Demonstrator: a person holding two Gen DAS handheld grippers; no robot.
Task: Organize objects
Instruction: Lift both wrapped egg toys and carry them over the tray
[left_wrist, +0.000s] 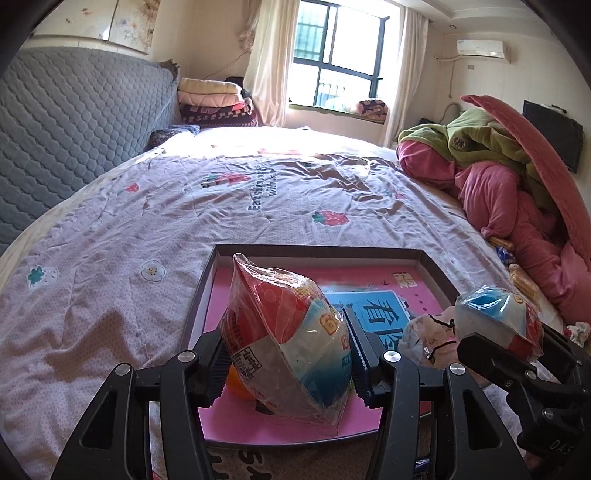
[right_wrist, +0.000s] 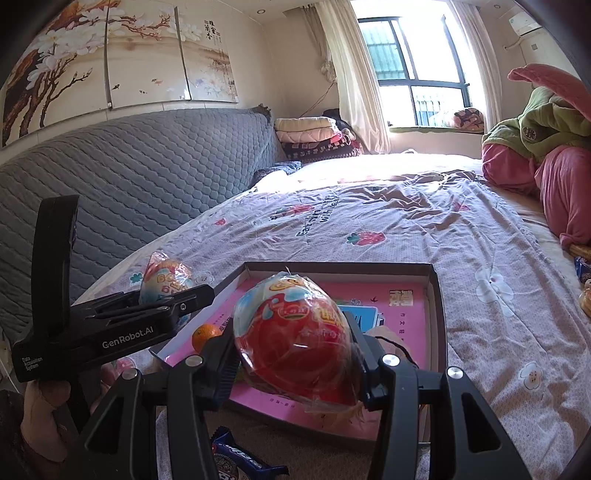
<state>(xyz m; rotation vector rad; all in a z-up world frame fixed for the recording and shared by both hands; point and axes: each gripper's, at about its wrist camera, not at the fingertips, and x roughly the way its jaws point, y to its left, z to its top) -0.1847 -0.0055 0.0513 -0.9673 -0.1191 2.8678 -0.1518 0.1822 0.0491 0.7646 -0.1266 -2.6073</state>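
My left gripper (left_wrist: 286, 363) is shut on a plastic-wrapped red, white and blue toy egg (left_wrist: 284, 339) and holds it over the near left part of a shallow dark-rimmed box with a pink floor (left_wrist: 430, 264). My right gripper (right_wrist: 295, 363) is shut on a second wrapped egg, mostly red (right_wrist: 295, 339), over the near edge of the same box (right_wrist: 434, 291). Each gripper shows in the other's view: the right one with its egg (left_wrist: 495, 325), the left one with its egg (right_wrist: 168, 284). A small orange (right_wrist: 207, 334) lies in the box's near left corner.
The box sits on a bed with a lilac strawberry-print quilt (left_wrist: 155, 221). A wrapped pink item (left_wrist: 430, 341) lies at the box's right side. A blue biscuit pack (right_wrist: 236, 458) lies in front of the box. Pink and green bedding (left_wrist: 498, 184) is piled at right, with snacks (left_wrist: 517, 273) beside it.
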